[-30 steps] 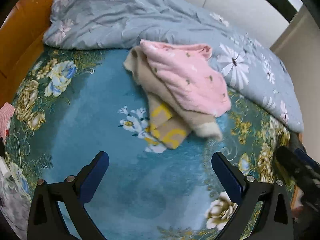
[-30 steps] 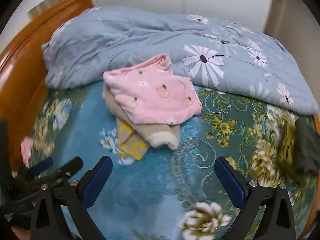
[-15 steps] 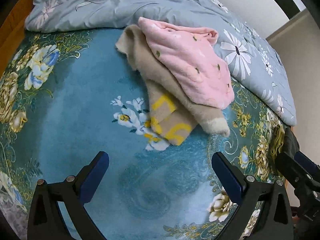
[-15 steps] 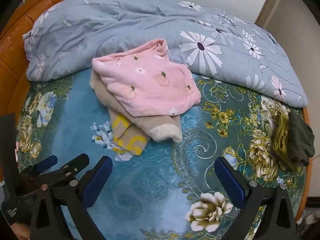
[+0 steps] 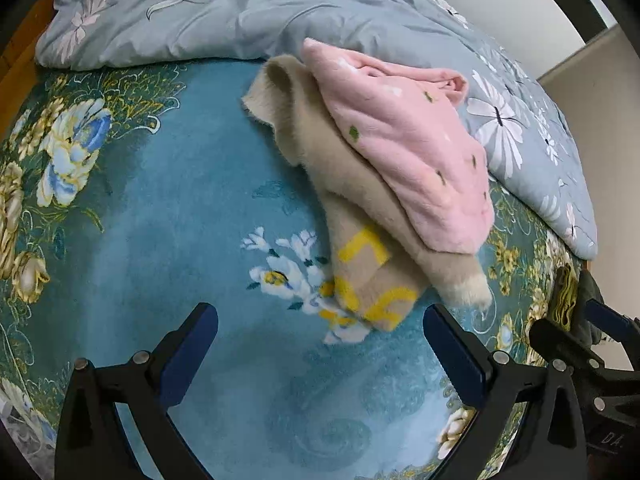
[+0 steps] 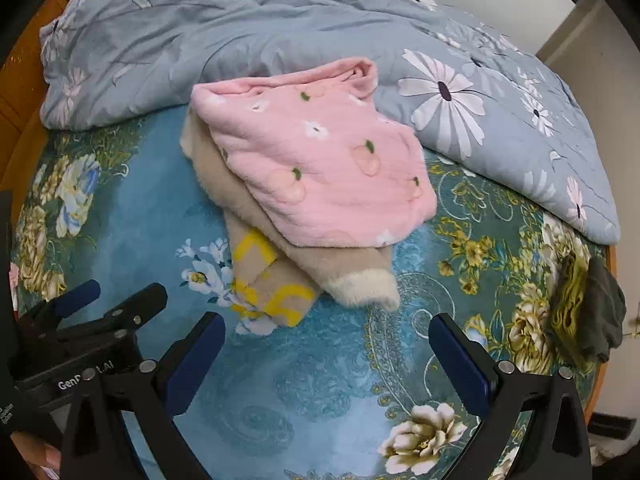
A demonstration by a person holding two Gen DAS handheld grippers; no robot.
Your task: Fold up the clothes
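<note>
Clothes: a pink garment [image 6: 316, 168] with small peach and flower prints is seen folded on top of a beige fleece garment [image 6: 288, 268] with yellow markings; both lie on the bed, their far edge touching the grey-blue quilt [image 6: 248, 36]; in the left wrist view the pink garment [image 5: 404, 148] is laid across the beige fleece garment [image 5: 360, 240] in the same way.
Bed: a teal floral bedspread [image 6: 320, 380] is spread over the mattress; the quilt is bunched along the far side; a wooden bed frame [image 6: 16, 92] is seen at the left edge.
Left gripper [image 5: 320, 344]: its fingers are spread wide, nothing is held between them; it is held above the bedspread [image 5: 180, 220] just short of the near end of the beige garment; it is also seen low at the left of the right wrist view [image 6: 114, 298].
Right gripper [image 6: 326, 344]: its fingers are likewise spread wide, nothing is gripped; it is held over the bedspread, near the cream cuff of the beige garment.
Other cloth: a dark olive garment [image 6: 592, 316] is seen crumpled at the right edge of the bed, well apart from the folded pile.
</note>
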